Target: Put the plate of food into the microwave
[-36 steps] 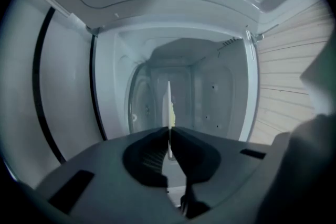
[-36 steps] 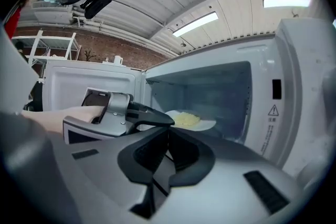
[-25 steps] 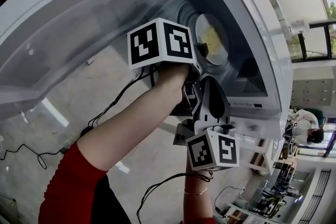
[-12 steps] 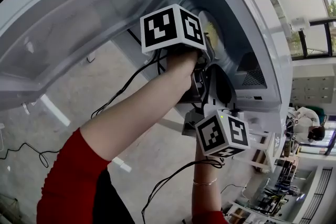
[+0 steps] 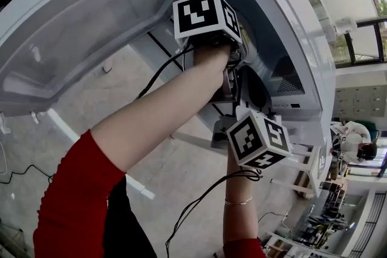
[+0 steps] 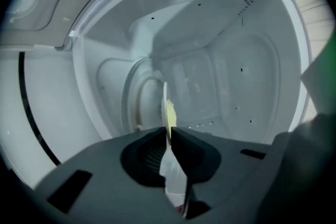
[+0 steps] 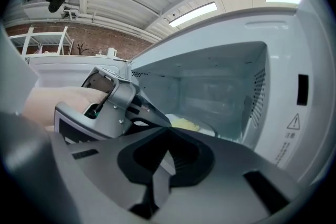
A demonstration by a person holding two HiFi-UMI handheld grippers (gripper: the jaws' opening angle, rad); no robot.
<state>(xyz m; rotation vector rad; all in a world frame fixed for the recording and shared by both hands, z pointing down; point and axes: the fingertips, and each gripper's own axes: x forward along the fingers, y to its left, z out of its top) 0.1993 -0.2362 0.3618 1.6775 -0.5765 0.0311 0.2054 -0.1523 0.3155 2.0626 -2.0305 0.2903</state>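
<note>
The white plate (image 6: 164, 98) with yellow food (image 6: 171, 114) shows edge-on in the left gripper view, inside the open microwave (image 5: 284, 78). My left gripper (image 6: 169, 132) is shut on the plate's near rim and reaches into the cavity, with the round turntable (image 6: 137, 96) just beyond the plate. In the right gripper view the plate (image 7: 206, 128) lies low in the cavity with the food (image 7: 184, 124) on it. My right gripper (image 7: 167, 131) is shut with nothing in it and stays outside the opening, behind the left one. In the head view the marker cubes (image 5: 204, 14) hide the plate.
The microwave door (image 5: 91, 21) hangs wide open at the left of the head view. The control panel side (image 7: 296, 113) stands to the right of the opening. Black cables (image 5: 199, 202) trail from both grippers. A person (image 5: 354, 142) and shelving are far off at the right.
My left gripper has carried the plate deeper into the microwave cavity, so its cube now covers the plate in the head view. The right gripper has followed a little.
</note>
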